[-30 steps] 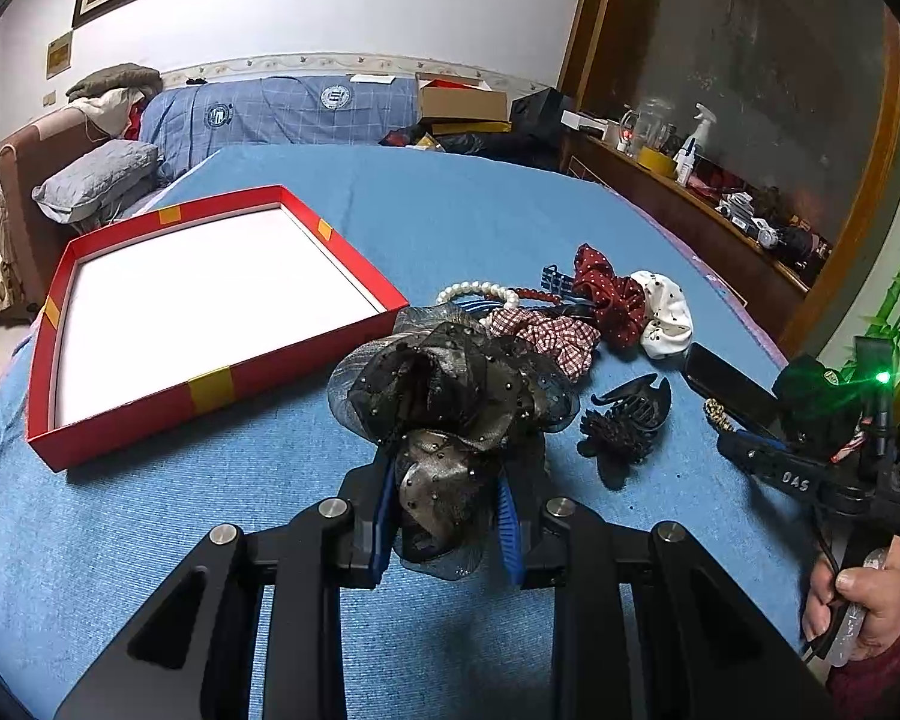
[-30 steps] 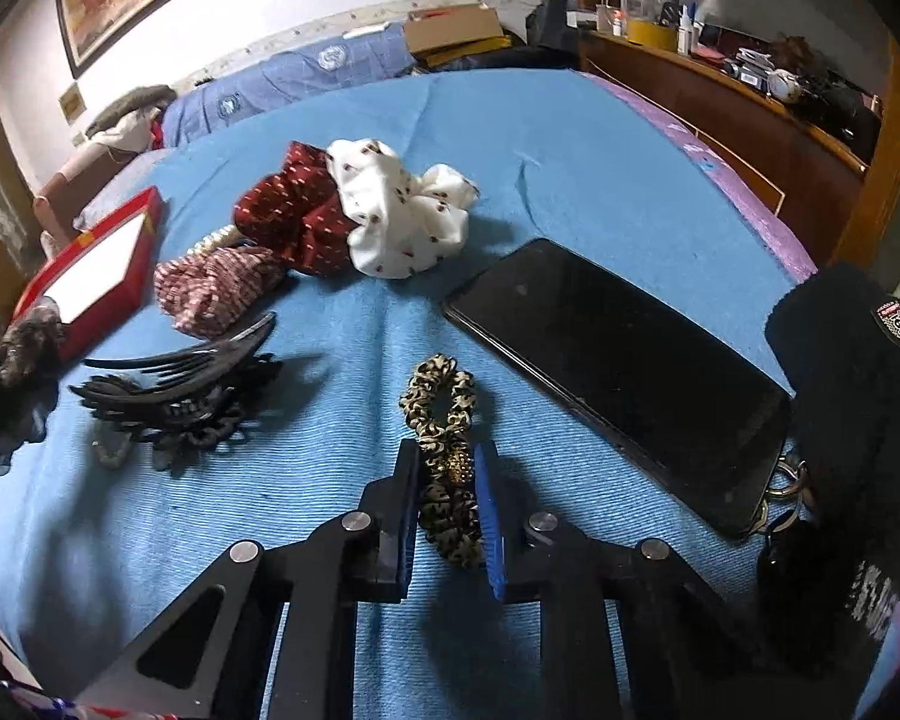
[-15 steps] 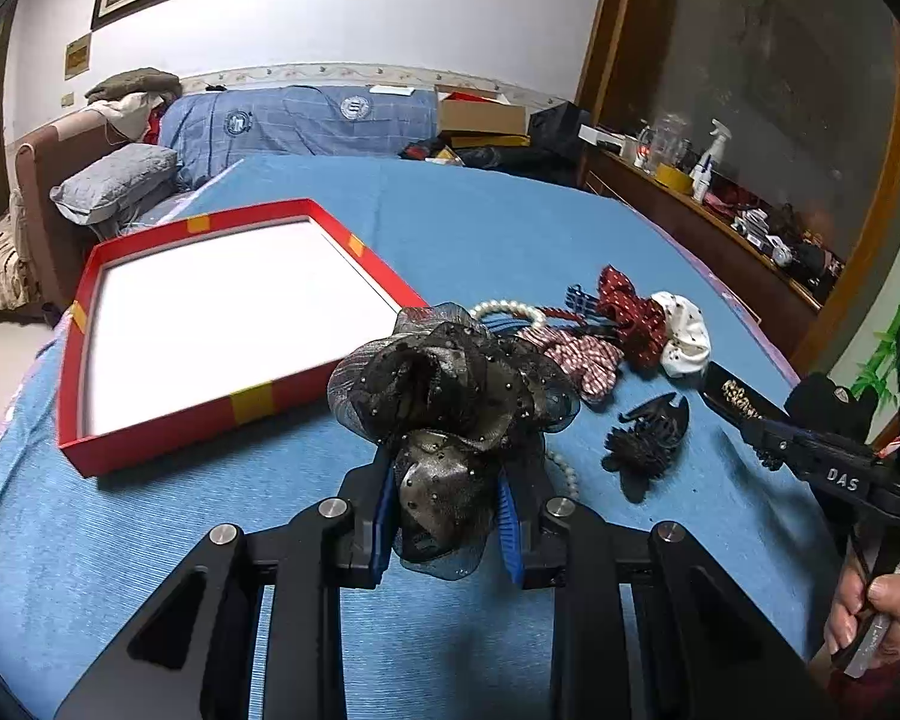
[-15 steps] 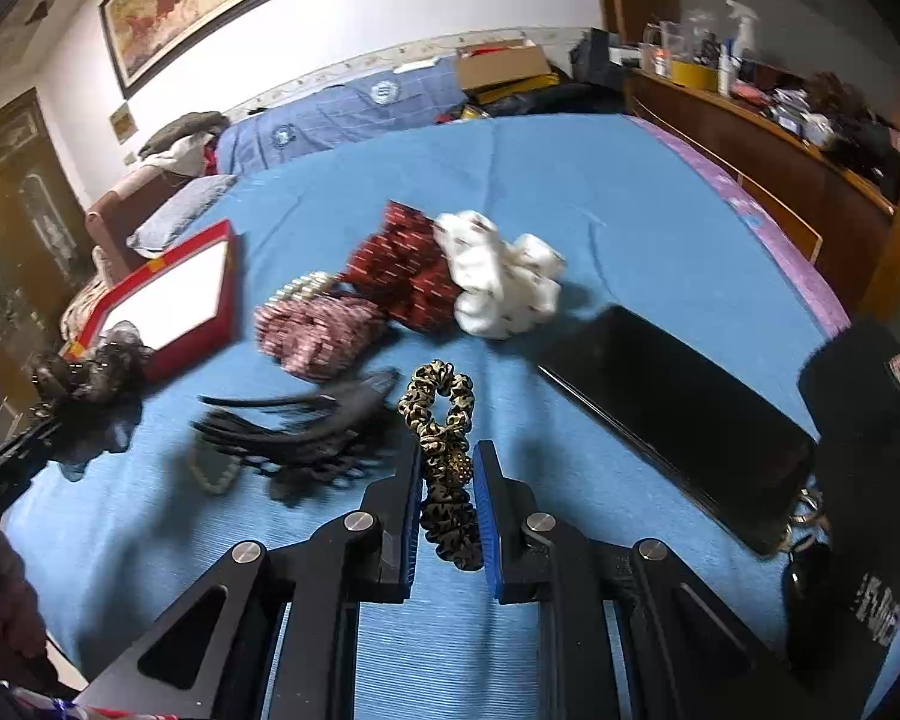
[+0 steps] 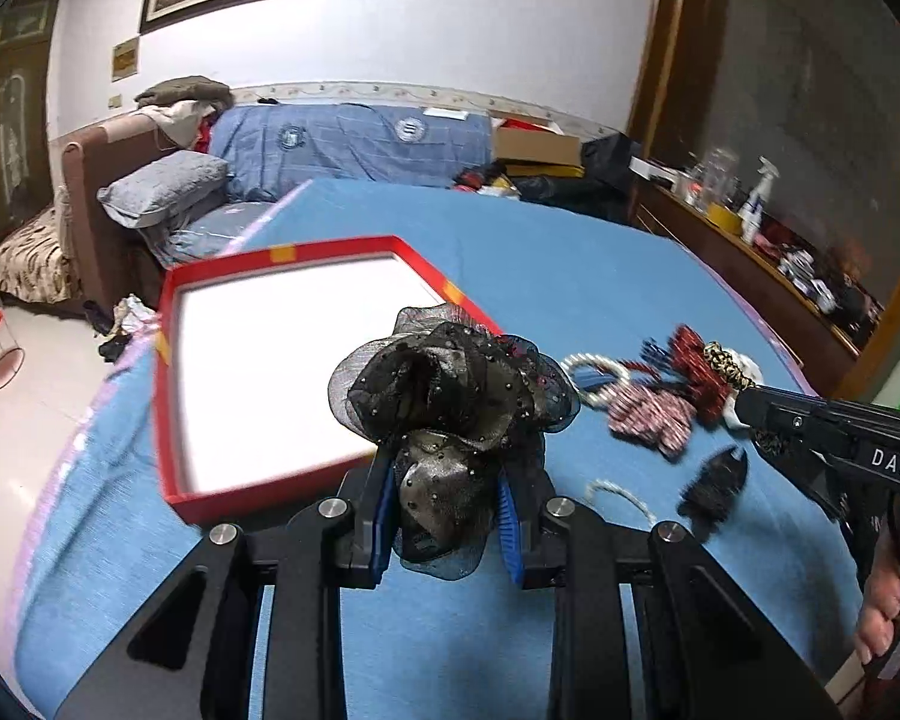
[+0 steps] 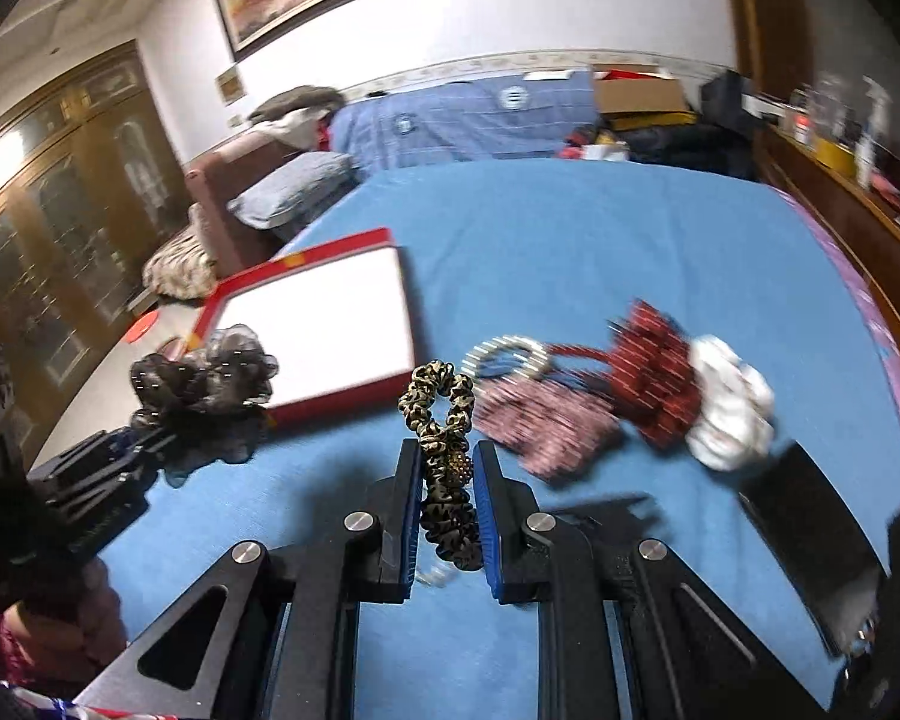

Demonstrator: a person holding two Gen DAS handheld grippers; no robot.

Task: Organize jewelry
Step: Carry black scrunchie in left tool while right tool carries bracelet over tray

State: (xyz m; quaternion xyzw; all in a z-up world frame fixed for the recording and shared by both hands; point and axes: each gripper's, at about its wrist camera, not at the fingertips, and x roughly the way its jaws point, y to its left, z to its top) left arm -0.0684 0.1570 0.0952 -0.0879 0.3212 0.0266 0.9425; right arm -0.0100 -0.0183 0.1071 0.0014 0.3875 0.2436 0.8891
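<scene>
My left gripper is shut on a black sheer beaded scrunchie, held above the blue cloth just in front of the red tray with its white floor. My right gripper is shut on a leopard-print scrunchie, lifted off the cloth. In the right wrist view the left gripper with its black scrunchie hangs beside the red tray. The left wrist view shows the right gripper coming in from the right with the leopard scrunchie.
On the cloth lie a pearl bracelet, a checked scrunchie, a red scrunchie, a white scrunchie, a black claw clip and a black phone. A sideboard runs along the right; a hand holds the right gripper.
Both grippers rose and moved left toward the red tray, each keeping its scrunchie. The leopard scrunchie left the cloth beside the phone and now hangs near the pile of scrunchies.
</scene>
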